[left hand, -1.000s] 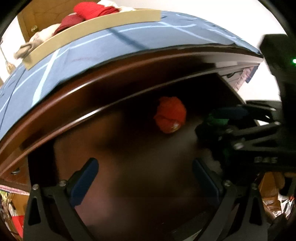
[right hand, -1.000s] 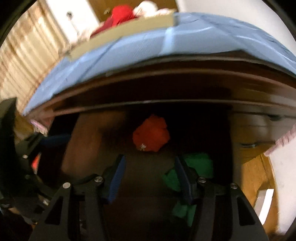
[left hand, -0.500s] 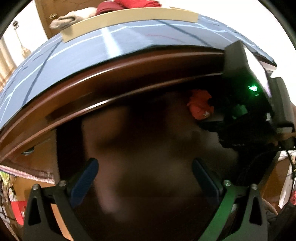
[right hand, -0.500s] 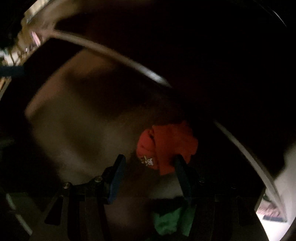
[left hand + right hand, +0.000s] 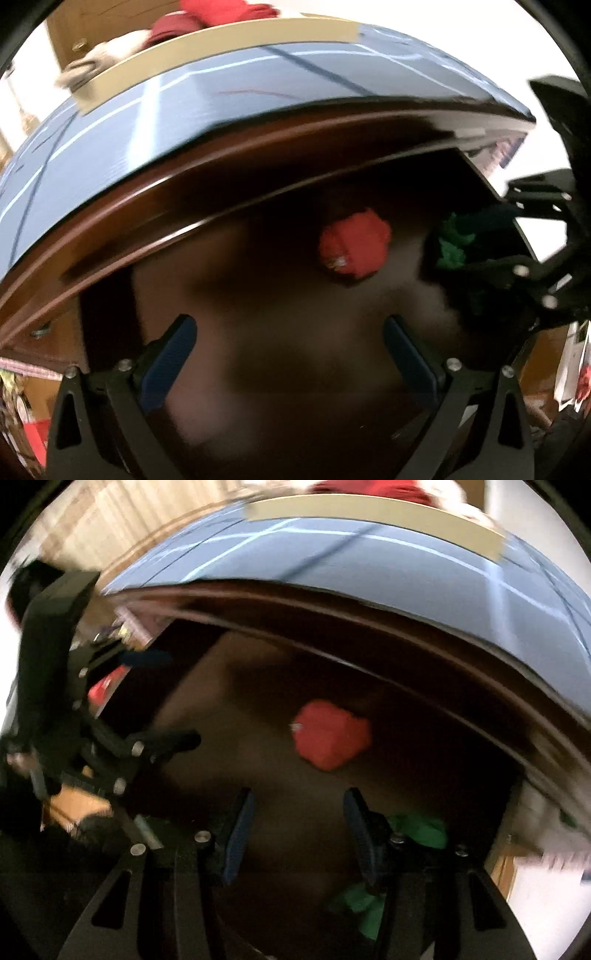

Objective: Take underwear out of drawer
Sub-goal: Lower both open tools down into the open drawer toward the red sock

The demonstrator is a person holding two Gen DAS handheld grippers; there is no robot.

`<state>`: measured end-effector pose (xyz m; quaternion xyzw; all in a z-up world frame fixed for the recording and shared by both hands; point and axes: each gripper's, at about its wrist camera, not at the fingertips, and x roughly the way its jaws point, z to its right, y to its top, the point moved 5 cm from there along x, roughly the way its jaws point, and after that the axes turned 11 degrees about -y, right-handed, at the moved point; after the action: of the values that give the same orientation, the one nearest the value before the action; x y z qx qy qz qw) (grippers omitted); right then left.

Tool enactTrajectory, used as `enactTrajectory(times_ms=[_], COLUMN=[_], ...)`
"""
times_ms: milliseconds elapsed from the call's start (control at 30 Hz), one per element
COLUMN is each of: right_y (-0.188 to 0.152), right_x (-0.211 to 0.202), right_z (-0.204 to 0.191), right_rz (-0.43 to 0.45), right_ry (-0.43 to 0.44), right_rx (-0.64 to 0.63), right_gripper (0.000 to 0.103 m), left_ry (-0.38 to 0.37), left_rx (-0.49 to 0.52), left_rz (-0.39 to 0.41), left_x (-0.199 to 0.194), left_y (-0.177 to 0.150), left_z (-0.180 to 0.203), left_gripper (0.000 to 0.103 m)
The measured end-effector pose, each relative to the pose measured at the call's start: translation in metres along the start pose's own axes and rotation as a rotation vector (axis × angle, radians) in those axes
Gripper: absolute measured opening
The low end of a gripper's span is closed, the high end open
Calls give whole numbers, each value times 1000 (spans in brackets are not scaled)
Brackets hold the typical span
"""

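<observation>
Dark wooden drawer (image 5: 110, 325) stood pulled open under blue-topped cabinet (image 5: 184, 110). Crumpled red underwear bundle (image 5: 330, 734) lay on drawer floor toward back edge, untouched. Crumpled green cloth (image 5: 421, 829) sat near right side wall, just outside right gripper (image 5: 295, 830); its jaws, just narrowing, were half-open with nothing between, likely set for red bundle ahead. Left gripper (image 5: 291, 350) hovered wide open, empty, above drawer's front, probably waiting clear.
</observation>
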<state>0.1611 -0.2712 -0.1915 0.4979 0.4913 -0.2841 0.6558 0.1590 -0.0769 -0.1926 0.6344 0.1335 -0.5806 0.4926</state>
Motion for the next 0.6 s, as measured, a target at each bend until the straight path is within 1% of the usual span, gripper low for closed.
enactTrajectory(times_ms=[100,133,167,233,300,367,433,467,500,533,567,600], right_y=[7,13,20,30,38,38,36,38,43,41,39,37], right_x=[24,32,42,59,80,99,108,111,113,110,105,98], right_z=[5,2,-11,-27,-38,-44,-45,-46,-49,-50,-56,-59], right_rz=[-10,-11,-7,-1,-17,-47,-67,-57,-63,-83,-134,-149], right_ry=[-16,-17,-21,-60,-107,-134,-130,-114,-63,23,162,228], right_rx=[-2,-35,-97,-219,-323,-373,-377,-371,-351,-320,-269,-251], right_gripper=[53,53,53,53,53,53,53,53,53,53,52,52], left_ry=[26,32,39,53,68,72,74,75,76,77,74,62], left_rx=[39,46,48,28,-14,-51,-78,-86,-90,-91,-89,-79], left_rz=[-17,-19,-22,-26,-23,-23,-27,-29,-32,-36,-38,-39], left_x=[3,1,-2,-9,-17,-22,-24,-23,-23,-22,-21,-20], left_y=[-2,-5,-8,-13,-20,-25,-28,-29,-29,-29,-28,-27], left_z=[3,2,0,-11,-27,-39,-49,-52,-53,-53,-52,-49], left_gripper=[102,102,102,102,102,102,102,102,102,102,102,102])
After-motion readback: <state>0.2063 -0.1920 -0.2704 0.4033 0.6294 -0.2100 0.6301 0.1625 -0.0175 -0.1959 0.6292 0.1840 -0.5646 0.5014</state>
